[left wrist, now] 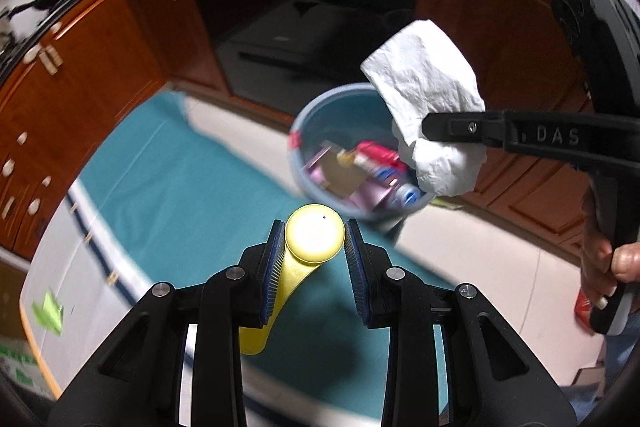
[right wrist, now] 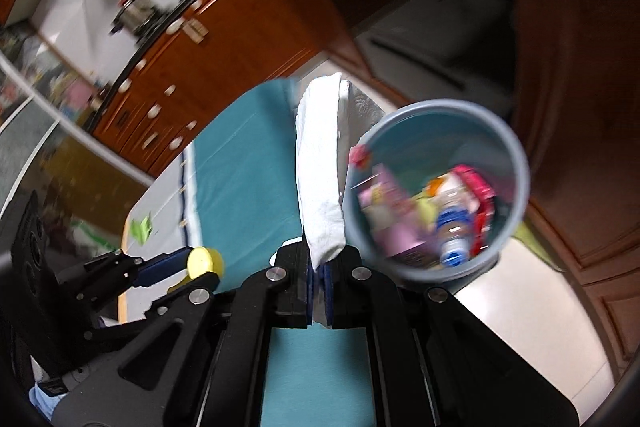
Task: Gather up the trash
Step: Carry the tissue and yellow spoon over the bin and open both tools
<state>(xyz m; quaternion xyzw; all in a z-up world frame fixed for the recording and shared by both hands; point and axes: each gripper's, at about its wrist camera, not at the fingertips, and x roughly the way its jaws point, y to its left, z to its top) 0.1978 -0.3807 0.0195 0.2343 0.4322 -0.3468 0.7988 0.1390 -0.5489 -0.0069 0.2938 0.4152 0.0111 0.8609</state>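
Bin (left wrist: 320, 115) stands on the floor beyond the table's far right edge. Left gripper (left wrist: 314, 247) pinches a yellow scoop (left wrist: 314, 239); right gripper (right wrist: 320, 267) pinches a tissue (right wrist: 320, 187). Carrying step; next likely calls for releasing both over the bin.

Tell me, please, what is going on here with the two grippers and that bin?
A person is clearing trash with a handheld gripper in each hand. The left gripper is clamped on a yellow scoop-shaped plastic piece, and the right gripper is shut on a crumpled white paper towel. Both are held near a blue bin standing on the floor beside the teal-covered table. The bin already holds several wrappers and packets; neither item has been dropped in yet.
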